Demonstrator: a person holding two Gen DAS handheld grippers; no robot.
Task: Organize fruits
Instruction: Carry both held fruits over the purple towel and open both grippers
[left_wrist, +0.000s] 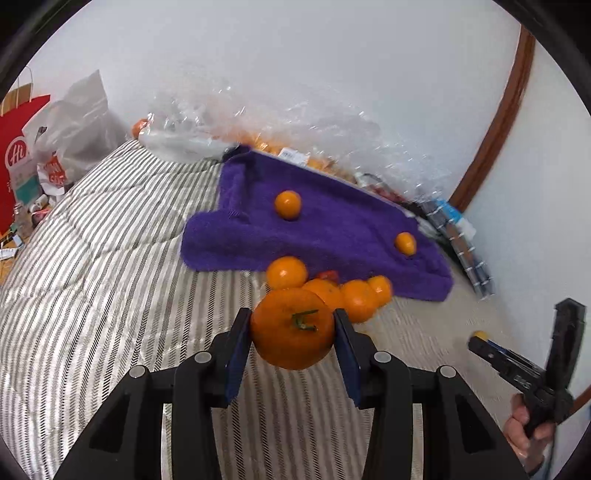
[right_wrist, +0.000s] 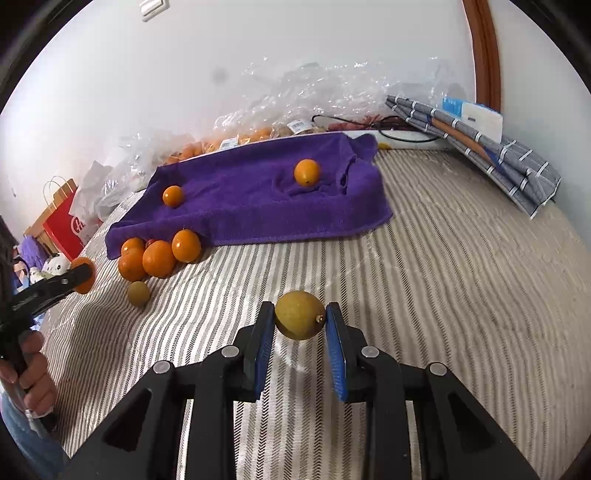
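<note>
My left gripper (left_wrist: 293, 325) is shut on a large orange tangerine (left_wrist: 293, 328) with a green stem, held above the striped bed; it also shows at the left of the right wrist view (right_wrist: 83, 275). My right gripper (right_wrist: 300, 317) is shut on a small yellow-green fruit (right_wrist: 299, 314); it shows at the right in the left wrist view (left_wrist: 480, 338). A cluster of oranges (right_wrist: 159, 256) lies at the purple towel's (right_wrist: 258, 192) front edge. Two oranges (right_wrist: 307, 172) (right_wrist: 173, 195) rest on the towel. Another yellow-green fruit (right_wrist: 138, 293) lies near the cluster.
Clear plastic bags with more fruit (right_wrist: 258, 122) line the wall behind the towel. A folded grey striped cloth (right_wrist: 476, 147) lies at the far right. A red paper bag (left_wrist: 18, 158) and other bags stand beyond the bed's left side. The striped bedspread (right_wrist: 443, 277) covers the bed.
</note>
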